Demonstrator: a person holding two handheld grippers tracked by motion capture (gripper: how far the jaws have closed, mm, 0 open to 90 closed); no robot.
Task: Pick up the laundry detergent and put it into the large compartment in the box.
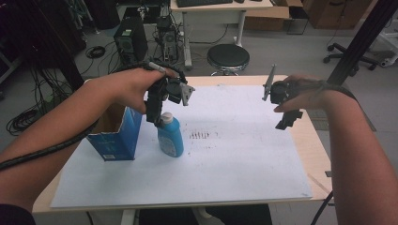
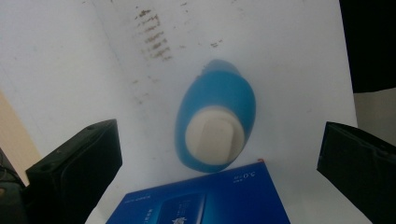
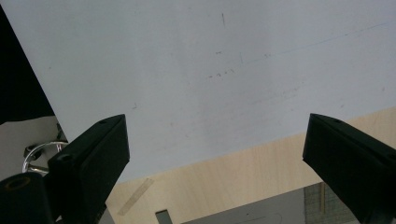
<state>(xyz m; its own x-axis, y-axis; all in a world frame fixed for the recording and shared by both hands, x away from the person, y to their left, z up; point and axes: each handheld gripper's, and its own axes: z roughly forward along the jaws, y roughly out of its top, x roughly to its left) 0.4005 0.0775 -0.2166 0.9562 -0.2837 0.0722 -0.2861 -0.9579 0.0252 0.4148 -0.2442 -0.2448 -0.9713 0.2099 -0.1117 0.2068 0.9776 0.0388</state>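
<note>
left gripper: jaws spread wide, hovering just above the white cap of the upright blue plastic bottle, not gripping it | bottle: on the white paper sheet, just beside the open blue cardboard box | right gripper: jaws spread, empty, over the sheet's right edge, well apart from the bottle

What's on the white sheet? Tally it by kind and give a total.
Bottle: 1
Box: 1
Total: 2
</note>
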